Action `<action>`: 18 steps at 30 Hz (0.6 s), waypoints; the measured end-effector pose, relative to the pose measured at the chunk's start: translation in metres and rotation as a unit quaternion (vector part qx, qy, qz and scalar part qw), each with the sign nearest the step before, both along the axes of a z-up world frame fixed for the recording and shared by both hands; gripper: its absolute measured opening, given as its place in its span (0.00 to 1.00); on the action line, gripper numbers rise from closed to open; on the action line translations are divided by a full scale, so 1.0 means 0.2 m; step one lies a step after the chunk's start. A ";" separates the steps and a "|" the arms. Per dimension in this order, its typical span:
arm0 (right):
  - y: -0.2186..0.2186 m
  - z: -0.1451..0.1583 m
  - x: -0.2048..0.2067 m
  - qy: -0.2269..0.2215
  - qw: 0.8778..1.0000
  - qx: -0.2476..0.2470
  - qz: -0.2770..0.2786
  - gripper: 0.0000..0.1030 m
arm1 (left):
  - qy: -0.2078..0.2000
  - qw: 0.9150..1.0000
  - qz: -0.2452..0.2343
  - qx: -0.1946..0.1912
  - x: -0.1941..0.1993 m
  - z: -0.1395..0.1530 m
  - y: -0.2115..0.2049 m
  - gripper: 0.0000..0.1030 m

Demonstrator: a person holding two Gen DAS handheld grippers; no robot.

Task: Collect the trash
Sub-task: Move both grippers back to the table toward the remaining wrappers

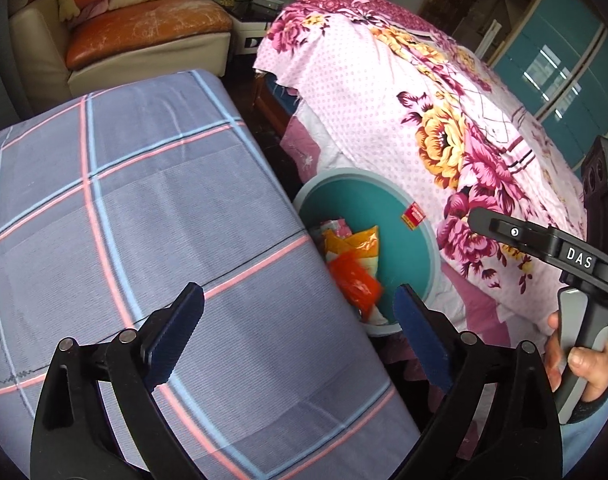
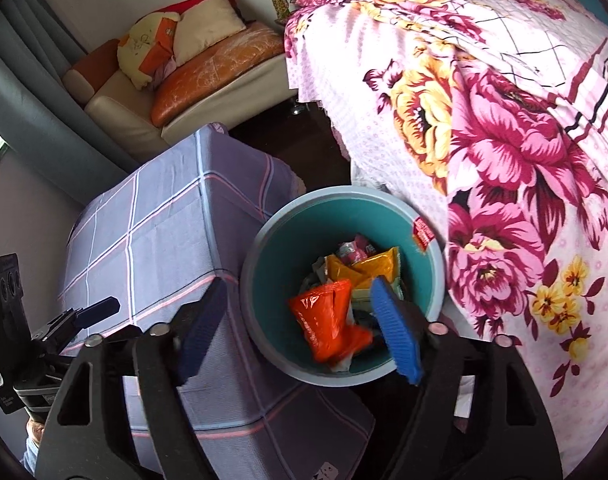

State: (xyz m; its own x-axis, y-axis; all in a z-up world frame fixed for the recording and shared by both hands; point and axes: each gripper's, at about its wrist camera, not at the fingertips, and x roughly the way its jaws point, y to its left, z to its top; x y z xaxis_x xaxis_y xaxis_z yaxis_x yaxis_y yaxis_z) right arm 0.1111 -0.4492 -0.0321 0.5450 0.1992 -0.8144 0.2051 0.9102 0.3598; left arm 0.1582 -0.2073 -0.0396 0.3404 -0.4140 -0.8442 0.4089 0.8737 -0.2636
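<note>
Orange plastic wrapper [image 2: 326,326]: seen lying in the round teal plastic bin [image 2: 263,248], on top of yellow wrappers [image 2: 364,268] and other packets. Its long axis runs from the crimped upper end near the bin's middle down toward the near rim, slightly tilted. The bin stands on the floor between the box draped in grey-blue checked cloth [image 1: 143,220] and the bed covered in a pink floral sheet [image 1: 404,120].

Left gripper [image 1: 299,332]: angled downward over the checked cloth's edge, jaws spread wide, nothing between them. Right gripper [image 2: 299,328]: pointed steeply down over the bin mouth, jaws parted, nothing gripped; the orange wrapper is seen between the blue pads, below them.

Left wrist view only: a hand [image 1: 580,368] wrapped round the right gripper's handle, and teal cabinet doors [image 1: 564,60]. Right wrist view only: the bin's full contents; in the left view the cloth hides part of the bin.
</note>
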 end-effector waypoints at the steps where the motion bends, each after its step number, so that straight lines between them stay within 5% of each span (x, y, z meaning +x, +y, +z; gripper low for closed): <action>1: 0.01 0.00 0.00 0.001 1.000 -0.001 0.002 0.72 | 0.000 1.000 0.003 -0.001 0.00 0.01 0.02 0.93; 18: 0.52 0.08 -0.12 0.034 0.997 0.000 0.068 0.77 | -0.024 0.996 0.083 -0.005 -0.22 0.11 0.68 0.94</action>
State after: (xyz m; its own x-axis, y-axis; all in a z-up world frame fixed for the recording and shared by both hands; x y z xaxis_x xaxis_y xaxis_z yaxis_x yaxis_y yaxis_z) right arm 0.0877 -0.3451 -0.0167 0.4568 0.2679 -0.8483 0.1044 0.9309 0.3501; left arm 0.1142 -0.0714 -0.0174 0.4446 -0.3581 -0.8210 0.2720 0.9273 -0.2571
